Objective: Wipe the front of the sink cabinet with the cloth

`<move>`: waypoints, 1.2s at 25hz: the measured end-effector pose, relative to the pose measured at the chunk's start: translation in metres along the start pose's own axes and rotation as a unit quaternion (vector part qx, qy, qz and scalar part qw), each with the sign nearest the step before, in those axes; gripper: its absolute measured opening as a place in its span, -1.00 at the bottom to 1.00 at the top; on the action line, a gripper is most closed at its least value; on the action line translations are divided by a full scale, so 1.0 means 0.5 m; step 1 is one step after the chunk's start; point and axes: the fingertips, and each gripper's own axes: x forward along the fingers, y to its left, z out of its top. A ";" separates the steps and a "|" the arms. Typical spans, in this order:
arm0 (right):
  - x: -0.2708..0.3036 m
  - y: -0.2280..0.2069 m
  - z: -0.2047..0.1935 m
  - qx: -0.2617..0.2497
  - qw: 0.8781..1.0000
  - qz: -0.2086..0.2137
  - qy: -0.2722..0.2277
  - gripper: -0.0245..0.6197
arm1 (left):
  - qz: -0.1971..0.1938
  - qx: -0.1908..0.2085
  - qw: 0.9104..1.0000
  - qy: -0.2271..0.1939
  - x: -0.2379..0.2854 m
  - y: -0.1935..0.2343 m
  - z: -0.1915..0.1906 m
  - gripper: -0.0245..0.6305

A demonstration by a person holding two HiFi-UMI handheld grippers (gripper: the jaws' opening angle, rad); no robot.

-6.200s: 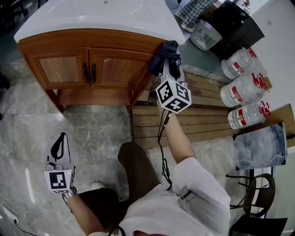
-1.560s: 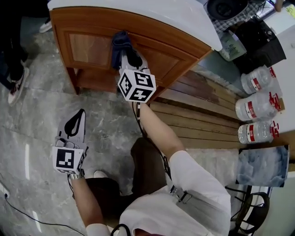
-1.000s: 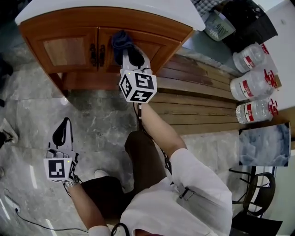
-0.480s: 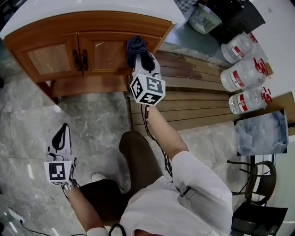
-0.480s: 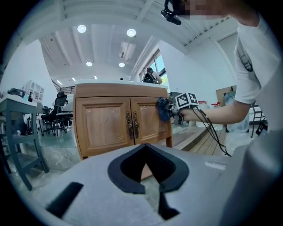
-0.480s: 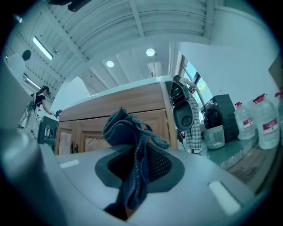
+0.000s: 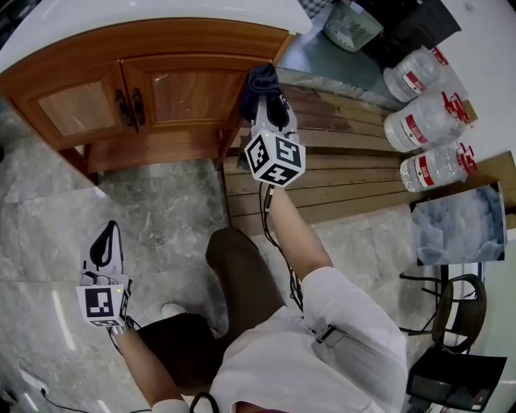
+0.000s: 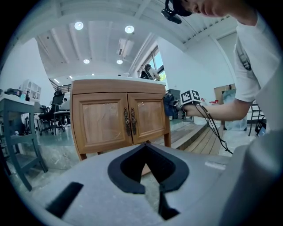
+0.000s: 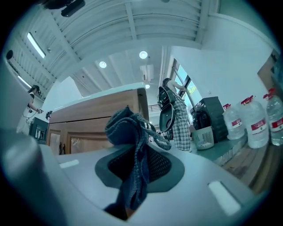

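Now mid-wipe, we judge: right gripper (image 7: 267,98) clenched on cloth (image 7: 260,78) at right front corner of cabinet (image 7: 153,42); left gripper (image 7: 103,239) closed, empty. Next we'd need a pressed sweep leftward across doors (image 7: 173,95).

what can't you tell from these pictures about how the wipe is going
- Whether the cloth touches the cabinet: in the head view the right tongs cover the contact; in the right gripper view the bunched cloth itself hides it.
- The sink: in the head view it is cut off by the top edge; only the counter shows.
- Print on the bottle labels: too small to read.
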 end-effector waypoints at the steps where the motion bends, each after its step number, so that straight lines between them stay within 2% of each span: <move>1: 0.001 0.001 0.000 0.000 1.000 0.001 0.001 -0.70 | -0.001 0.001 1.000 0.000 0.001 -0.002 0.000 -0.92; 7: -0.025 0.020 0.008 0.003 1.000 0.013 -0.005 -0.70 | 0.002 0.002 1.000 -0.002 -0.003 -0.003 0.004 -0.92; 11: -0.068 0.100 -0.006 0.002 0.998 0.068 -0.008 -0.70 | 0.009 0.005 1.000 -0.008 -0.008 -0.010 0.021 -0.92; 16: -0.079 0.264 -0.076 0.011 0.986 0.163 0.020 -0.70 | 0.011 -0.003 1.000 -0.021 0.002 -0.014 0.039 -0.92; 20: -0.062 0.417 -0.136 0.033 0.973 0.223 0.039 -0.70 | 0.009 -0.011 0.999 -0.034 -0.002 -0.018 0.051 -0.92; 25: -0.041 0.585 -0.195 0.051 0.959 0.272 0.063 -0.70 | 0.020 0.004 0.999 -0.044 -0.025 -0.009 0.070 -0.92; 30: -0.011 0.752 -0.253 0.049 0.944 0.315 0.085 -0.70 | 0.058 0.005 0.997 -0.049 -0.074 0.038 0.068 -0.92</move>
